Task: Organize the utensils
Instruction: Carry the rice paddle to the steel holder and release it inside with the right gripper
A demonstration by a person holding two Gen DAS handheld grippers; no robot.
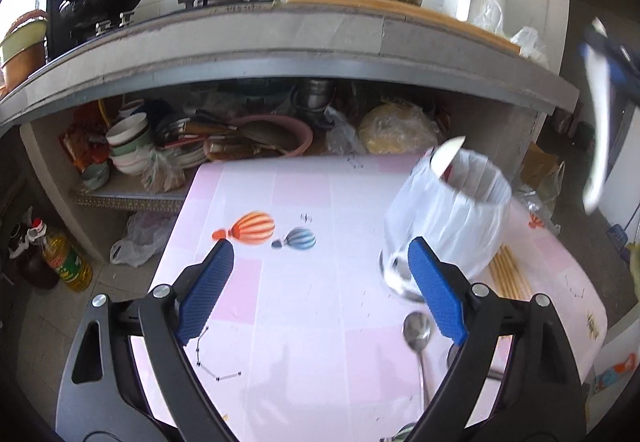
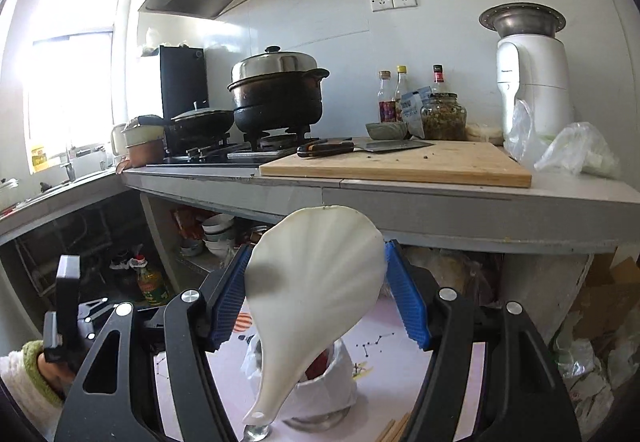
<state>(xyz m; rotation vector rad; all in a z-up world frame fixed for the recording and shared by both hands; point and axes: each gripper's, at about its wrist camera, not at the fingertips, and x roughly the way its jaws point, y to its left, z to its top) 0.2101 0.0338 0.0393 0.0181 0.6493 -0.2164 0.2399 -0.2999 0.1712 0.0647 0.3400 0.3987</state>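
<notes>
My right gripper (image 2: pixel 316 290) is shut on a white shell-shaped rice paddle (image 2: pixel 312 282), held upright above a utensil holder lined with a white bag (image 2: pixel 324 386). In the left wrist view the paddle (image 1: pixel 600 114) hangs blurred at the far right, above the holder (image 1: pixel 448 218), which has a white utensil tip sticking out. My left gripper (image 1: pixel 320 278) is open and empty, its right finger close to the holder's base. A metal spoon (image 1: pixel 418 338) and wooden chopsticks (image 1: pixel 510 274) lie on the pink tablecloth (image 1: pixel 300 322).
A counter (image 2: pixel 400 198) stands behind the table, with a cutting board (image 2: pixel 400 162) and cleaver, pots, bottles and a white appliance. The shelf under it (image 1: pixel 128 194) holds bowls and plates. Oil bottles (image 1: pixel 64 258) stand on the floor at left.
</notes>
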